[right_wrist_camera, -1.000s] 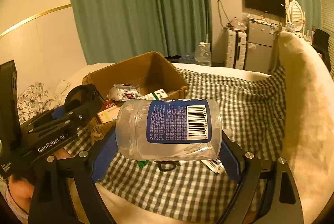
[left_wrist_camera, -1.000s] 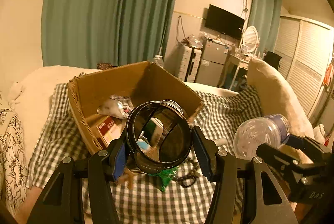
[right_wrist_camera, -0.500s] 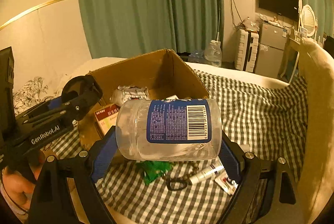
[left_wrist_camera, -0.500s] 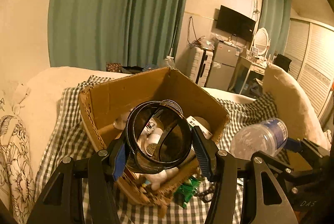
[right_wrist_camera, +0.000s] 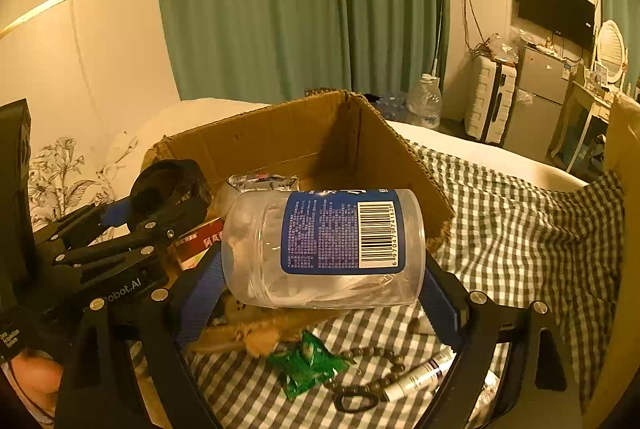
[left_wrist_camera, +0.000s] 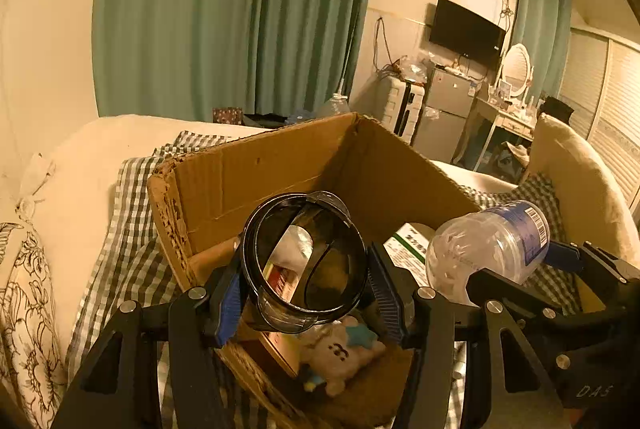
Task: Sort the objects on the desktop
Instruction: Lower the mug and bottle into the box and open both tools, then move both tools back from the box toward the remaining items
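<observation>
Left wrist view: left gripper (left_wrist_camera: 304, 293) grasps a dark cup (left_wrist_camera: 305, 263) over the cardboard box (left_wrist_camera: 280, 165), which already holds several items. Right gripper (right_wrist_camera: 320, 285) clamps a clear jar (right_wrist_camera: 324, 249) at the box's edge. Green packet (right_wrist_camera: 306, 363), beads (right_wrist_camera: 372, 357) and tube (right_wrist_camera: 420, 377) remain on the bed.

**Both tongs now up at the box**

Moved forward and a bit down, from back over the checked cloth (right_wrist_camera: 520, 229) to the cardboard box (left_wrist_camera: 280, 165). Left tongs (left_wrist_camera: 304, 289) with the dark round jar (left_wrist_camera: 304, 261) now right over the open box and the plush toy (left_wrist_camera: 340, 353) inside. Right tongs (right_wrist_camera: 320, 293) with the clear plastic jar (right_wrist_camera: 320, 249) now at the box's near edge. Box much bigger in both views.
</observation>
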